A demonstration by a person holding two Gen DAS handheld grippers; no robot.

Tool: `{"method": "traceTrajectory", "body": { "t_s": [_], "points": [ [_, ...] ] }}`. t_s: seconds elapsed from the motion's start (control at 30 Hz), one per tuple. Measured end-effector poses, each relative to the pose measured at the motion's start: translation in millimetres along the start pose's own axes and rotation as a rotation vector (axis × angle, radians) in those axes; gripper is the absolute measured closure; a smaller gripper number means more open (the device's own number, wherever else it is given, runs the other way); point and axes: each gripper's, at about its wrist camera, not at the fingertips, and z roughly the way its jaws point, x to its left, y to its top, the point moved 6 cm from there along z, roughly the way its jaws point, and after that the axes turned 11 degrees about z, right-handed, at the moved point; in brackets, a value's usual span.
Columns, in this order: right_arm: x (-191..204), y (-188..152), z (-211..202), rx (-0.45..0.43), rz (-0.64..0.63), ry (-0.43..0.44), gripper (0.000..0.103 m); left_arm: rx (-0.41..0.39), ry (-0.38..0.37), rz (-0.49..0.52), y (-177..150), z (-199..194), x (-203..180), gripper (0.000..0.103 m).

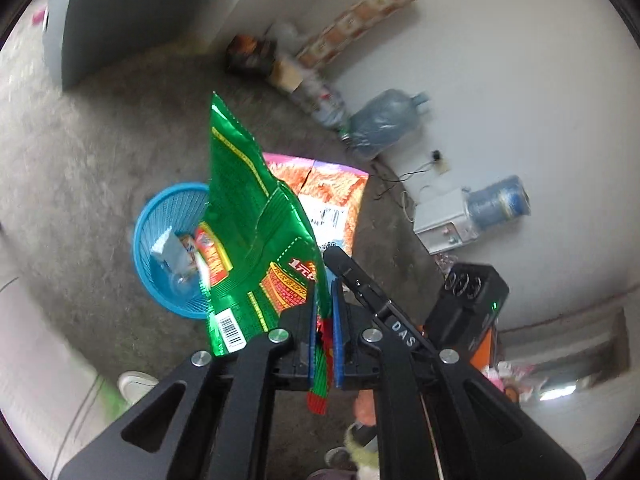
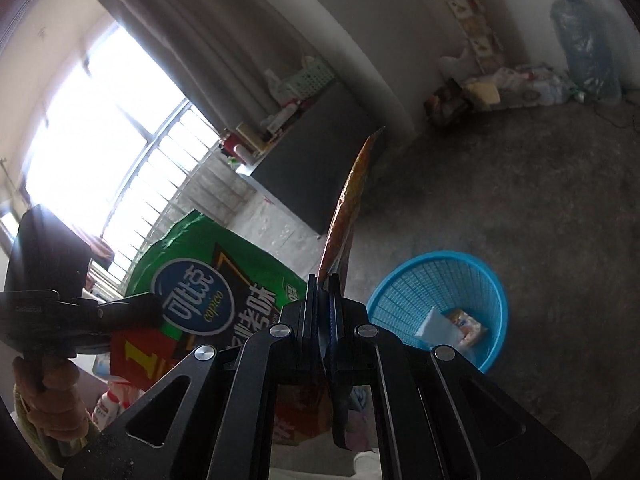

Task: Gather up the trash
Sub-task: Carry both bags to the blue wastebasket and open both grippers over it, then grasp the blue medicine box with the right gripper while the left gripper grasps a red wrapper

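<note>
My left gripper (image 1: 323, 300) is shut on the lower edge of a green foil snack bag (image 1: 256, 240), which stands up from the jaws. Behind it hangs an orange and pink snack bag (image 1: 332, 196). In the right wrist view that orange bag (image 2: 348, 208) shows edge-on, rising from my right gripper (image 2: 324, 284), which is shut on it. The green bag (image 2: 208, 280) hangs at the left there. A blue mesh basket (image 1: 172, 248) sits on the concrete floor below both bags, with several wrappers inside; the right wrist view shows the basket (image 2: 440, 304) at lower right.
A grey cabinet (image 1: 120, 20) stands at the far left wall. Two blue water jugs (image 1: 384, 124), a white dispenser (image 1: 444, 216) with cables and piled bags line the right wall. A white shoe (image 1: 136, 386) is near my left gripper. A hand (image 2: 48, 392) holds the left device.
</note>
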Motion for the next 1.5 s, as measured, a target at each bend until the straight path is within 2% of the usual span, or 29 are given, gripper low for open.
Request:
{"method": "traceTrajectory", "body": {
  "t_s": [0.13, 0.17, 0.2, 0.23, 0.3, 0.33, 0.43, 0.53, 0.7, 0.87, 0.93, 0.97, 1.1, 1.23, 1.33, 1.4, 1.5],
  "points": [
    [-37.9, 7.7, 21.7, -0.014, 0.093, 0.008, 0.100, 0.041, 0.038, -0.085, 18.6, 47.9, 45.7, 0.097],
    [-46.7, 9.6, 30.0, -0.020, 0.113, 0.002, 0.098, 0.051, 0.049, -0.103, 21.9, 60.7, 55.7, 0.096],
    [-57.7, 9.5, 39.7, -0.022, 0.136, -0.011, 0.092, 0.058, 0.061, -0.122, 21.5, 71.4, 62.0, 0.091],
    [-71.1, 7.5, 50.1, -0.016, 0.167, -0.031, 0.088, 0.067, 0.090, -0.155, 22.9, 84.2, 72.6, 0.072],
    [-94.9, -1.6, 68.2, 0.017, 0.237, -0.067, 0.056, 0.093, 0.161, -0.218, 20.1, 102.0, 93.3, 0.044],
    [-107.0, -6.2, 76.7, 0.031, 0.261, -0.104, 0.052, 0.104, 0.178, -0.245, 16.8, 107.7, 100.2, 0.044],
    [-141.2, -24.7, 81.5, 0.084, 0.345, -0.195, 0.052, 0.133, 0.173, -0.281, 5.0, 111.4, 107.3, 0.044],
    [-154.5, -35.4, 58.9, 0.065, 0.394, -0.201, 0.048, 0.112, 0.176, -0.247, 5.0, 98.3, 102.6, 0.044],
    [-150.9, -43.9, 9.7, 0.033, 0.413, -0.187, 0.043, 0.017, 0.181, -0.176, 14.2, 57.1, 80.1, 0.040],
    [-120.1, -46.4, -29.6, 0.015, 0.320, -0.188, 0.039, -0.106, 0.168, -0.089, 8.2, -3.6, 43.6, 0.039],
    [-98.3, -46.2, -34.7, 0.010, 0.239, -0.192, 0.038, -0.227, 0.192, -0.067, -0.5, -39.4, 35.9, 0.039],
    [-86.8, -45.3, -37.0, 0.008, 0.198, -0.189, 0.035, -0.271, 0.209, -0.050, -7.2, -56.9, 33.4, 0.039],
    [-23.4, -49.7, -54.2, -0.002, 0.010, -0.160, 0.026, -0.348, 0.294, -0.022, -39.3, -112.0, 32.8, 0.039],
    [39.0, -66.8, -57.4, 0.028, -0.176, -0.139, 0.019, -0.442, 0.397, -0.011, -86.3, -174.9, 38.0, 0.039],
    [81.8, -82.8, -61.1, 0.017, -0.281, -0.141, 0.012, -0.549, 0.493, -0.045, -128.8, -224.6, 51.3, 0.039],
    [108.3, -96.4, -61.7, 0.019, -0.343, -0.134, 0.008, -0.586, 0.562, -0.097, -158.9, -251.4, 65.9, 0.037],
    [141.9, -119.4, -58.5, 0.045, -0.437, -0.146, 0.008, -0.624, 0.658, -0.208, -210.1, -286.7, 91.1, 0.036]
  ]
}}
